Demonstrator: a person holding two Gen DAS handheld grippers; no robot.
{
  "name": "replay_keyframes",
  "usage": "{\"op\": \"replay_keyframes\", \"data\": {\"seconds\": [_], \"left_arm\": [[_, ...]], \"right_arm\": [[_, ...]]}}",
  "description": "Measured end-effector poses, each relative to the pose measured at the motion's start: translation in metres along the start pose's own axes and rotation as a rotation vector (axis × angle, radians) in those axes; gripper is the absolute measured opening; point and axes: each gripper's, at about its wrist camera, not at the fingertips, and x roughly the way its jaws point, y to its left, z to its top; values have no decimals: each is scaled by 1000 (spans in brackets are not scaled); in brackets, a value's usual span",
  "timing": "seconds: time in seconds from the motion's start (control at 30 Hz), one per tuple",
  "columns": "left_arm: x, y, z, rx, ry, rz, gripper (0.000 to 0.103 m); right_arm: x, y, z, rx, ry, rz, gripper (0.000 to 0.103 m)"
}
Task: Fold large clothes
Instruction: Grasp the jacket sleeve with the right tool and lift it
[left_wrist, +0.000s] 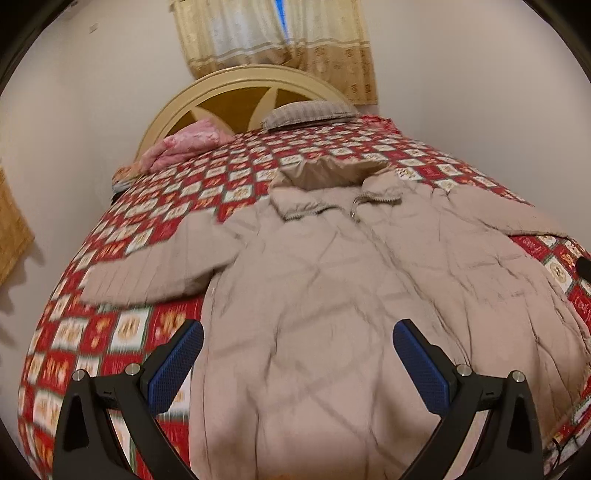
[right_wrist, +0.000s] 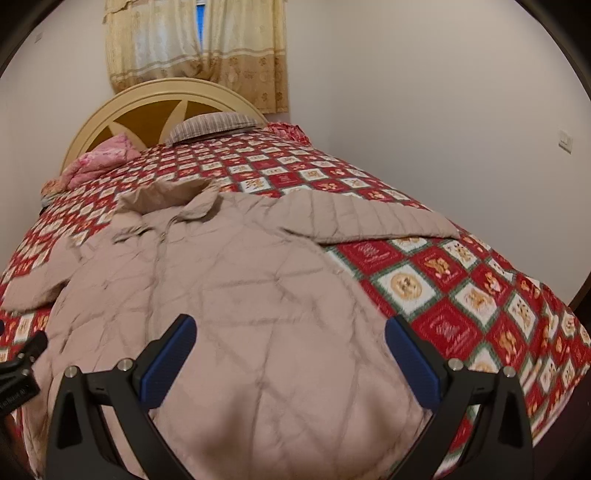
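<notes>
Beige puffer jacket (left_wrist: 332, 280) lies flat, front up, on red quilt (right_wrist: 461, 295), sleeves spread; left gripper (left_wrist: 297, 354) and right gripper (right_wrist: 290, 350) hover above hem, both wide apart, holding nothing; risk: slick padding slips, fold bunches

Both wrist views face the headboard (left_wrist: 236, 85) from low above the bed (right_wrist: 461, 295).

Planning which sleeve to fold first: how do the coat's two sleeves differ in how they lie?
The left sleeve slants out and down toward the bed's foot, while the right sleeve runs almost straight out sideways. The left sleeve shows a bend partway along, with a shadowed gap against the coat body; the right sleeve lies straighter. Both are beige, quilted, and flat on the patterned bedspread.
</notes>
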Motion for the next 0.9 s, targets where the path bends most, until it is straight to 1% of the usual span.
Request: {"op": "replay_keyframes", "data": {"seconds": [0.03,0.07,0.13,0.17,0.2,0.23,0.3,0.4,0.43,0.53,0.6,0.67,0.77,0.83,0.87,0.9], "left_arm": [[7,3,5,-2,-2,-4,102],[15,8,10,-13,1,-8,102],[37,20,20,-59,11,-51,102],[49,27,25,-88,14,-61,102],[60,33,27,-118,17,-57,102],[68,37,28,-142,16,-49,102],[84,42,30,-180,1,-23,102],[107,49,25,-220,-7,6,102],[113,50,24,-223,-5,7,102],[127,52,15,-239,3,16,102],[136,53,10,-255,19,0,102],[142,53,7,-262,31,-16,102],[151,51,0,-267,62,-35,102],[160,52,-4,-282,104,-44,102],[166,53,-7,-294,129,-52,102],[170,54,-8,-300,143,-57,102]], "right_arm": [[8,-10,8,21,11,19,103],[16,-23,16,51,18,17,103],[33,-51,33,104,17,-17,103],[45,-68,41,133,22,-16,103],[59,-87,48,176,33,-6,100],[73,-108,53,237,42,-1,91],[104,-154,60,379,55,-19,81],[152,-213,67,550,81,-19,80],[163,-226,68,596,86,-13,80],[192,-255,67,724,84,-51,80],[213,-265,69,760,96,-74,80],[228,-270,70,775,116,-93,76],[238,-274,80,747,90,-148,60],[247,-281,82,737,108,-165,32],[251,-284,81,731,122,-179,27],[250,-285,81,717,124,-190,19]]}}
